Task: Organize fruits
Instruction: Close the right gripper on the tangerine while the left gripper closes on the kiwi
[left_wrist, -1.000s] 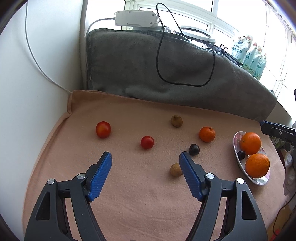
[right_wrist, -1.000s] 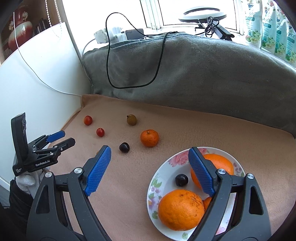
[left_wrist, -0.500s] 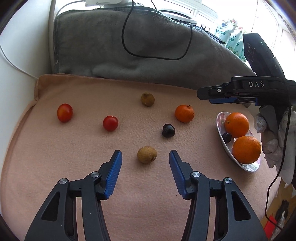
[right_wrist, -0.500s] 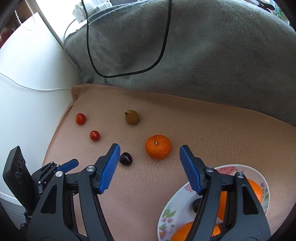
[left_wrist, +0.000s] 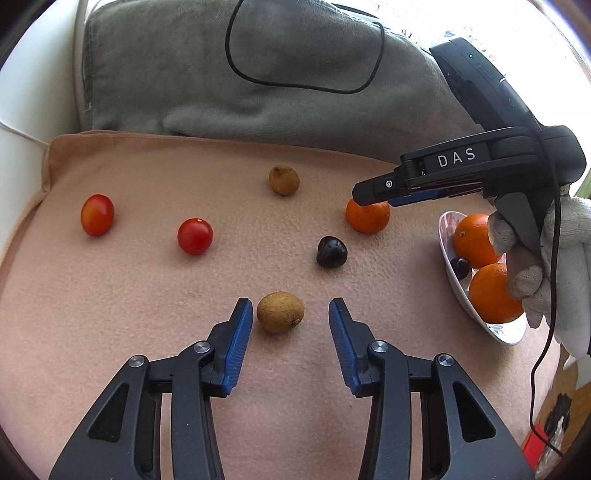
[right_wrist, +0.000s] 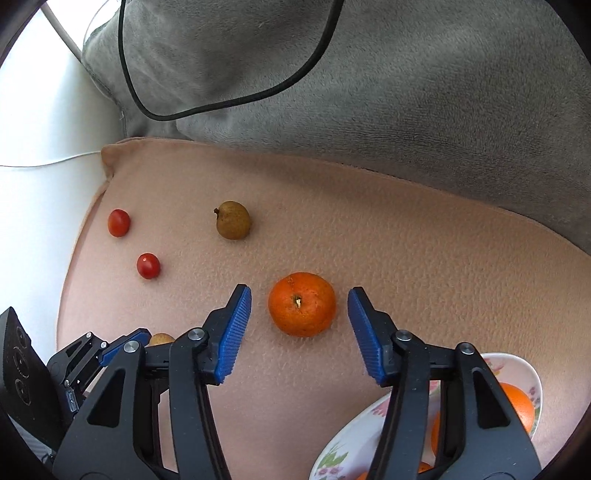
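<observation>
- Here, the left gripper (left_wrist: 291, 317) is angling down over the near part of the peach blanket (left_wrist: 147, 288), its blue pads standing one on each side of a brown longan (left_wrist: 280, 311); its jaws have just been closing, yet neither pad is pressing on the fruit, so the grip is not yet made.
- The right gripper (right_wrist: 300, 308) is likewise straddling a small mandarin (right_wrist: 302, 304) lying toward the blanket's right side; its jaws have also just been closing, with a gap showing on both sides of the fruit, so nothing is being grasped.
- In the left wrist view, the right gripper (left_wrist: 373, 197) is appearing side-on, its tips reaching over the mandarin (left_wrist: 368, 216), while a white-gloved hand (left_wrist: 546, 258) is holding its handle.
- A dark cherry (left_wrist: 331, 252) is lying between the longan and the mandarin, apart from both.
- A second longan (right_wrist: 233, 220) is sitting nearer the blanket's far edge, just before the grey cushion (right_wrist: 369, 92).
- Two cherry tomatoes (right_wrist: 119, 222) (right_wrist: 148, 265) are resting toward the blanket's left edge, well apart from the other fruit.
- A floral plate (left_wrist: 448, 254) is standing at the blanket's right edge, carrying two oranges (left_wrist: 474, 240) (left_wrist: 493, 293) and a dark cherry (left_wrist: 460, 266).
- A black cable (right_wrist: 229, 103) is trailing across the cushion.
</observation>
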